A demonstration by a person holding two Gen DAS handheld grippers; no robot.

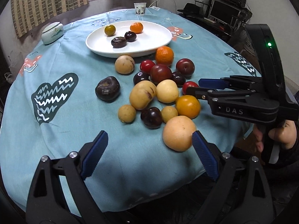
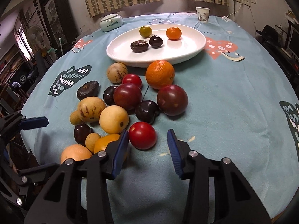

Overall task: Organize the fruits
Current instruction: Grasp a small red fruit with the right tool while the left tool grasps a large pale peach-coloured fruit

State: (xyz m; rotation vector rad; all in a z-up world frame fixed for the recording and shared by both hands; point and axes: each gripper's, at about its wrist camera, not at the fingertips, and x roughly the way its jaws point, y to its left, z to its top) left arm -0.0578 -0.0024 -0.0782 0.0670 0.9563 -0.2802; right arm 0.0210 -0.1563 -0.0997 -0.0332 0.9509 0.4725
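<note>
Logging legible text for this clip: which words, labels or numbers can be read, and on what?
"DAS": white letters on the black right gripper.
Printed motif on the white paper cup: too small to read.
Lettering in the pink heart print on the teal tablecloth: distorted, unreadable.

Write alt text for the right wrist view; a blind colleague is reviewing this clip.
The open right gripper hovers just short of a red tomato at the near edge of a fruit pile on a blue tablecloth. Behind it, a white plate holds four small fruits.
</note>
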